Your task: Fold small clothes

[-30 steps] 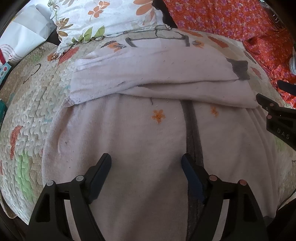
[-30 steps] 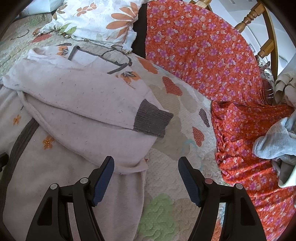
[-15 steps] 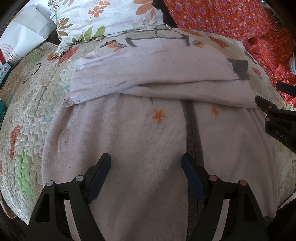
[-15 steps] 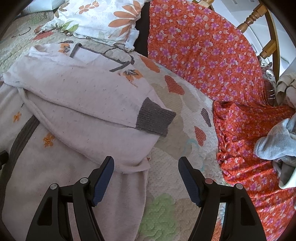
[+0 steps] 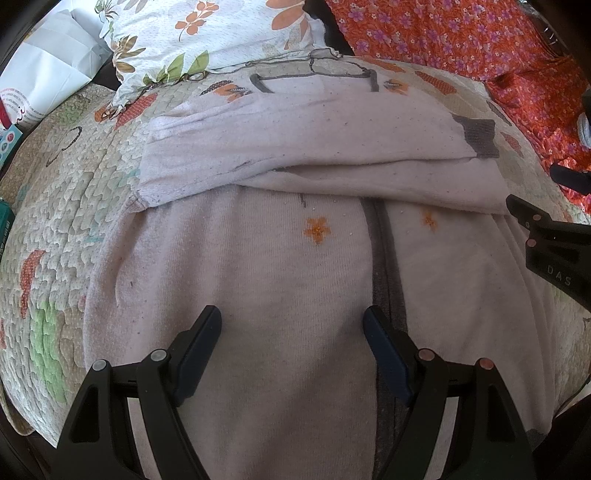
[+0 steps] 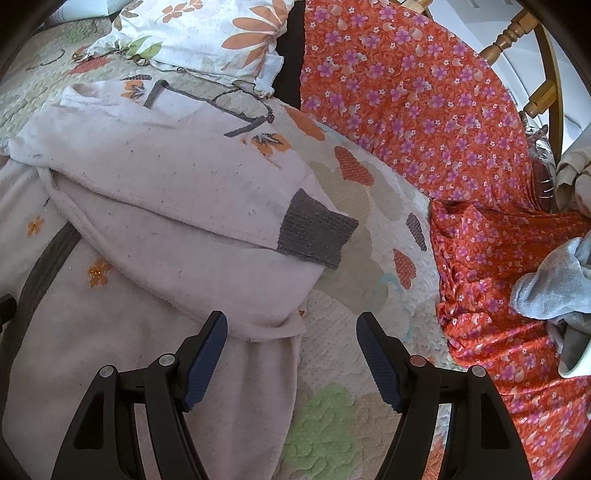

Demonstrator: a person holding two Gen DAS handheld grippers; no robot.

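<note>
A pale pink cardigan (image 5: pixel 280 280) with a grey front band and small orange flowers lies flat on a quilted bedspread (image 5: pixel 55 229). Its sleeves are folded across the chest, and one grey cuff (image 5: pixel 478 136) points right; the cuff also shows in the right wrist view (image 6: pixel 314 236). My left gripper (image 5: pixel 291 325) is open and empty over the cardigan's lower body. My right gripper (image 6: pixel 291 332) is open and empty over the cardigan's right edge (image 6: pixel 258 321); it also shows at the right of the left wrist view (image 5: pixel 546 236).
A floral pillow (image 5: pixel 207 33) lies beyond the cardigan. An orange flowered cloth (image 6: pixel 424 110) covers the right side, with grey garments (image 6: pixel 550 284) on it. A wooden chair back (image 6: pixel 532 74) stands at far right. A white paper bag (image 5: pixel 48 74) sits at far left.
Both grippers have stayed open and nearly still. The right gripper has edged slightly forward and the cardigan has not moved.
</note>
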